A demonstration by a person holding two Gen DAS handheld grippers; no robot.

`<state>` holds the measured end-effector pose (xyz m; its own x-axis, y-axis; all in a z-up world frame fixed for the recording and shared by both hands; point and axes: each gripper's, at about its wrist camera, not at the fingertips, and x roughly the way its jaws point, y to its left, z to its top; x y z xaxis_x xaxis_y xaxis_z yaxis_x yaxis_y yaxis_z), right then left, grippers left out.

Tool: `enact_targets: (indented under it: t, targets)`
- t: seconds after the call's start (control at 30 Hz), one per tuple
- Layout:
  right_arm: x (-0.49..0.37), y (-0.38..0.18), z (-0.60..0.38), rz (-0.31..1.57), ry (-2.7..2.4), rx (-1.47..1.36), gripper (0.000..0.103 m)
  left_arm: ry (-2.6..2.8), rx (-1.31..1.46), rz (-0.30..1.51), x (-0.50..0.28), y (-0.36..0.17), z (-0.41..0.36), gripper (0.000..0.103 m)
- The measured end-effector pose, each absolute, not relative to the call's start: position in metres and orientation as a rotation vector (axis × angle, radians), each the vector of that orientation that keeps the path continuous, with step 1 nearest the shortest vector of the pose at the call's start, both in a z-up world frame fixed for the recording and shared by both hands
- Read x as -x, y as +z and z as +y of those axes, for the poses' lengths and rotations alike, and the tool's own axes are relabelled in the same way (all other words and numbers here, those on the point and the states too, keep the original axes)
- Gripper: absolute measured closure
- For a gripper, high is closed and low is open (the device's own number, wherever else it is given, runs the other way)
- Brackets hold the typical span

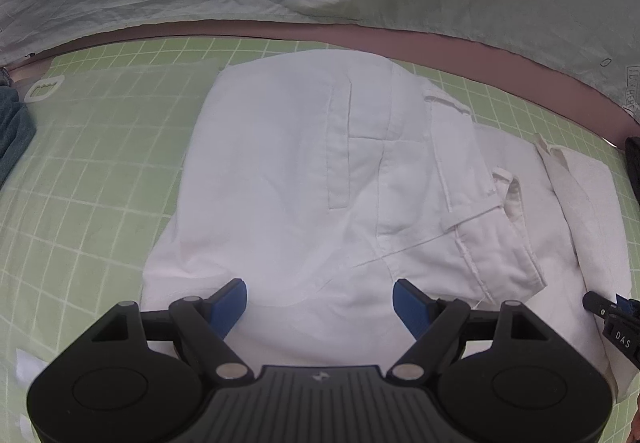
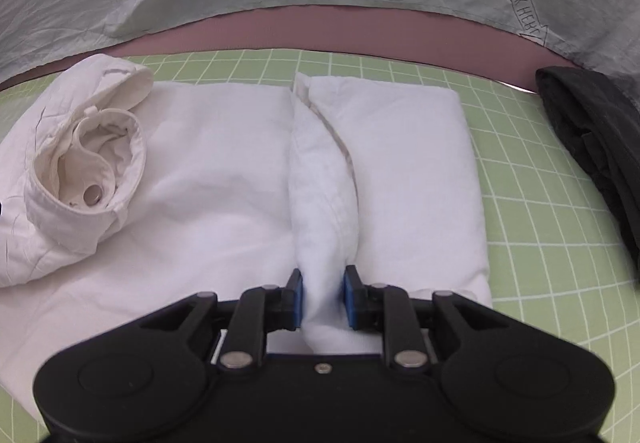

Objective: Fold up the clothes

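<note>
The white trousers [image 2: 224, 179] lay spread on the green grid mat [image 2: 540, 263], a raised ridge of their cloth running straight ahead from the right gripper [image 2: 323, 297], whose blue pads were clamped on it. Beneath and ahead of the left gripper [image 1: 320, 307] lay the trousers' seat, its jaws standing wide apart around nothing. A dark garment [image 2: 592, 139] sat far right of the right gripper.

1. "DAS" is read in white letters on a black gripper part [image 1: 621, 335] at the right edge of the left wrist view.
2. "LOOK HERE", mirrored inside an outlined arrow, is printed on the pale grey-green crinkled sheet [image 2: 524, 9].
</note>
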<state>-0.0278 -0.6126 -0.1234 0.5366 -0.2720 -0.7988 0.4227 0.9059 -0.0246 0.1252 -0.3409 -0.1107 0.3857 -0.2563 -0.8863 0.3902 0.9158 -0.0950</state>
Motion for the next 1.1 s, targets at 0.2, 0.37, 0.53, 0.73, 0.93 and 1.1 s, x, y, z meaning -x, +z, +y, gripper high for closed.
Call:
enact_targets:
  t: [0.2,0.37,0.53,0.73,0.93,1.1]
  targets:
    - [0.024,-0.083,-0.597,0.807,-0.383,-0.150,0.083,-0.395,-0.128,1.085,-0.128,-0.109,-0.336,0.022]
    - [0.013,-0.119,-0.566,0.910,-0.326,-0.140,0.080,-0.389,-0.123,1.092,-0.129,-0.112,-0.333,0.022]
    - [0.026,-0.116,-0.571,0.865,-0.346,-0.277,0.053,-0.393,-0.135,1.083,-0.125,-0.110,-0.330,0.022]
    - [0.058,-0.077,-0.607,0.687,-0.483,-0.347,0.035,-0.384,-0.143,1.075,-0.125,-0.109,-0.324,0.022]
    - [0.070,-0.107,-0.636,0.792,-0.652,-0.232,0.042,-0.372,-0.141,1.073,-0.125,-0.107,-0.319,0.022]
    - [0.076,-0.125,-0.618,0.845,-0.633,-0.232,0.042,-0.366,-0.150,1.070,-0.121,-0.107,-0.317,0.022]
